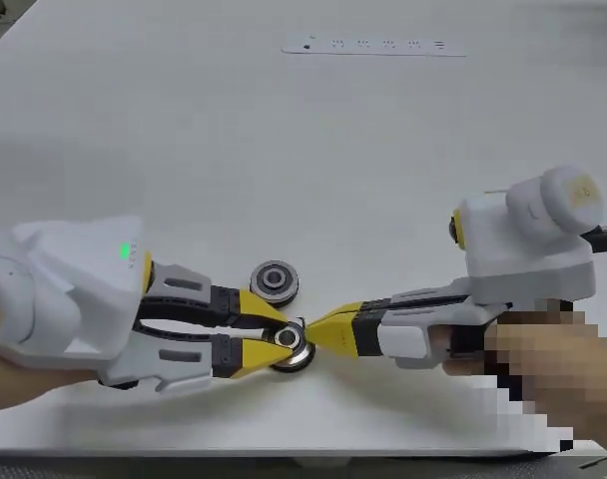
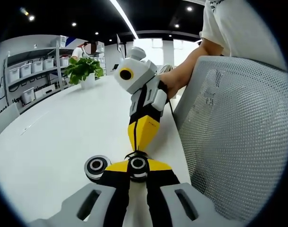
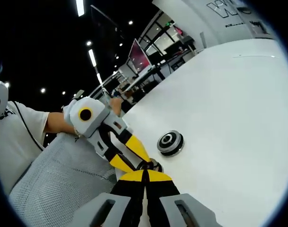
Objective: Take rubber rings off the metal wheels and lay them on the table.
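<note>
Head view: the left gripper [image 1: 274, 339] comes in from the left with its jaws clamped on a metal wheel [image 1: 290, 345] at the near edge of the table [image 1: 284, 150]; the right gripper [image 1: 311, 334] meets it from the right, tips pressed together at the wheel's rim; a second wheel [image 1: 275, 280] lies flat just behind, apart from both.

Left gripper view: its yellow tips sit on either side of the held wheel [image 2: 138, 165]; the right gripper [image 2: 138, 147] points down at it, jaws closed, apparently nipping a thin black loop, the rubber ring [image 2: 132, 154] (too fine to be sure); the second wheel [image 2: 97, 166] rests beside them.

Right gripper view: its jaws [image 3: 145, 174] are shut tight; the held wheel [image 3: 156, 166] peeps out just past them; the second wheel [image 3: 170, 142] lies further off.

To do this well, I judge the left should hold the hub steady while the right peels the ring outward over the rim, not straight up; a slipping pinch would let it snap back.
</note>
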Motion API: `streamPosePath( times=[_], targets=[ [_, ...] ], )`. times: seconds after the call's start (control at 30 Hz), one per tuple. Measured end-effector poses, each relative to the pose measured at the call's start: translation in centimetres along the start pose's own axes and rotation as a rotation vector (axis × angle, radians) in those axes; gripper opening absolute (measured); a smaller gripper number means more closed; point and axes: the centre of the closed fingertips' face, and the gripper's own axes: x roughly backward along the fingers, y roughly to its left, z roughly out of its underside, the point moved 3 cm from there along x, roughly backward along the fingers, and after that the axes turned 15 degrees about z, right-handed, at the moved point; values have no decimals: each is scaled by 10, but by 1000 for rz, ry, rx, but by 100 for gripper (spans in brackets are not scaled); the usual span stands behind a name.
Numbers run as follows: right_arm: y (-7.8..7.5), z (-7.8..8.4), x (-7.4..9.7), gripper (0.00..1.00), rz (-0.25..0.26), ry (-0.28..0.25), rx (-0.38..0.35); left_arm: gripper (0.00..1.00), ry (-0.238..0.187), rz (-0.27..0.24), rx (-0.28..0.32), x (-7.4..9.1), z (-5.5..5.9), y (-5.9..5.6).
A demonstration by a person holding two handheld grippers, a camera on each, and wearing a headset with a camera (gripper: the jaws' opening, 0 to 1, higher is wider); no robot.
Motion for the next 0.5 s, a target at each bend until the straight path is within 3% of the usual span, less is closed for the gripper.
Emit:
streamPosePath(
  times=[0.27, 0.3, 0.37, 0.4, 0.43, 0.5],
  targets=[
    [4, -2, 1, 0, -32, -10, -21, 7, 0, 0, -4, -1, 0, -1],
    [6, -4, 1, 0, -51, -20, -20, 7, -1, 0, 0, -1, 0, -1],
    [25, -22, 6, 0, -174, -106, -98, 7, 0, -1, -1, -1, -1, -1],
    [17, -10, 5, 0, -98, -4, -38, 7, 3, -4, -3, -2, -1, -1],
    [13, -14, 3, 0, -73, -52, 51, 7, 7, -4, -4, -2, -1, -1],
    [19, -11, 4, 0, -95, -23, -24, 7, 8, -6, -3, -2, -1, -1]
  ],
)
